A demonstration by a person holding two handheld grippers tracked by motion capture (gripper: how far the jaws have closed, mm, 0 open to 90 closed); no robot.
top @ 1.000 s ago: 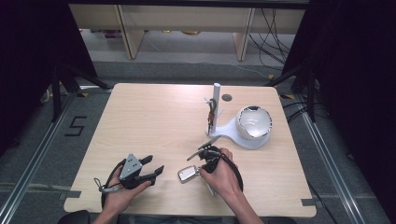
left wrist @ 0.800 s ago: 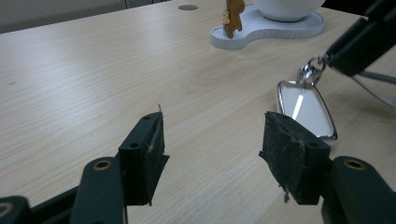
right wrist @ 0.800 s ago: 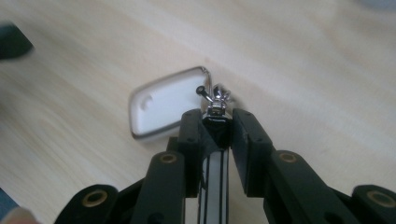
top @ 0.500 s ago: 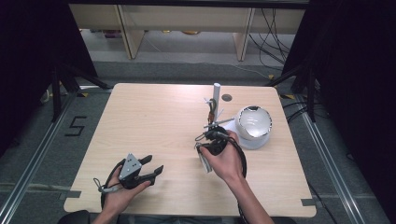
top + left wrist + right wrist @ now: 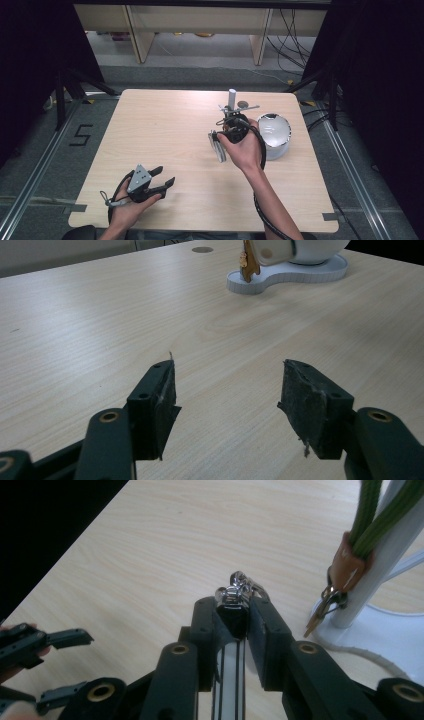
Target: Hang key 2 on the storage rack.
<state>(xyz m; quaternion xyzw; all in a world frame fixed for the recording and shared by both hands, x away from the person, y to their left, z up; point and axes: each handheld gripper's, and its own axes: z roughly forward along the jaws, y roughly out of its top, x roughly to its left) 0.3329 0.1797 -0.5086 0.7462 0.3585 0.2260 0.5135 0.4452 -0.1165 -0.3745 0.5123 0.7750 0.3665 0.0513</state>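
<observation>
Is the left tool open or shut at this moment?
Open. In the left gripper view the left tool has its two black jaws wide apart, with bare table between them and nothing held.

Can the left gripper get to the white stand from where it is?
Probably yes: the left gripper is open, and only bare table lies between it and the white stand. The right gripper hovers beside that stand, though.

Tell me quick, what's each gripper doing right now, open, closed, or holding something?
Left gripper: open, holding nothing, low over the table.
Right gripper: shut on a strap with a metal clasp, beside the white stand.
</observation>
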